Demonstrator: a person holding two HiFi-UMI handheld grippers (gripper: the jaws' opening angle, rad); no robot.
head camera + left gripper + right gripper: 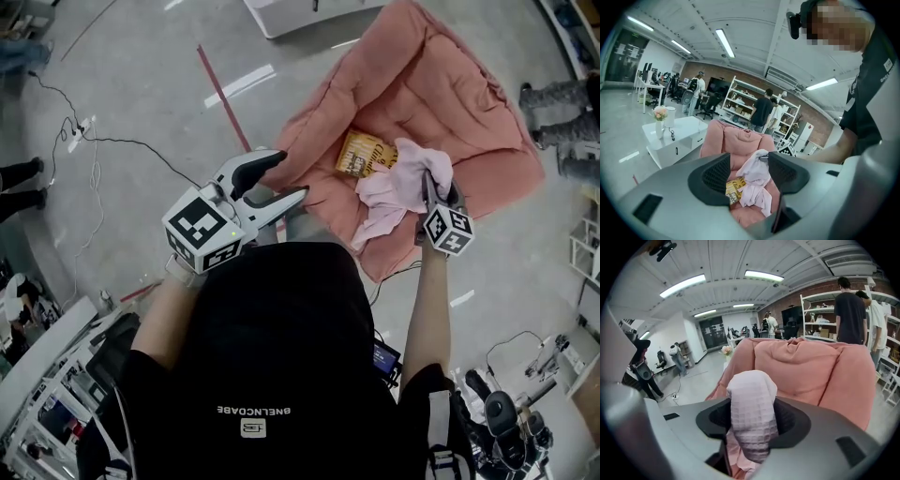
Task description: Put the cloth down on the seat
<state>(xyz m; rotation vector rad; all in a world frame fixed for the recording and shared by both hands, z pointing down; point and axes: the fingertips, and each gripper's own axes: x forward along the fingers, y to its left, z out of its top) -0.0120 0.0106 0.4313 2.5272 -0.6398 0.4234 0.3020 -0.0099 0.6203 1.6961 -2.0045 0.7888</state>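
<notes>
Grips pale pink waffle-weave cloth (398,192) in right gripper (439,187) over salmon padded fabric seat (441,84) holding yellow printed packet (366,155) at cloth's ten o'clock; holds left gripper (291,173) wide, empty, at seat's nine o'clock

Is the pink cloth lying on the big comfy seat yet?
Not yet. Done: the cloth is picked up and hangs over the pink seat. In hand: the right gripper is shut on it; the left gripper is open and empty. Left: let it go onto the seat.
</notes>
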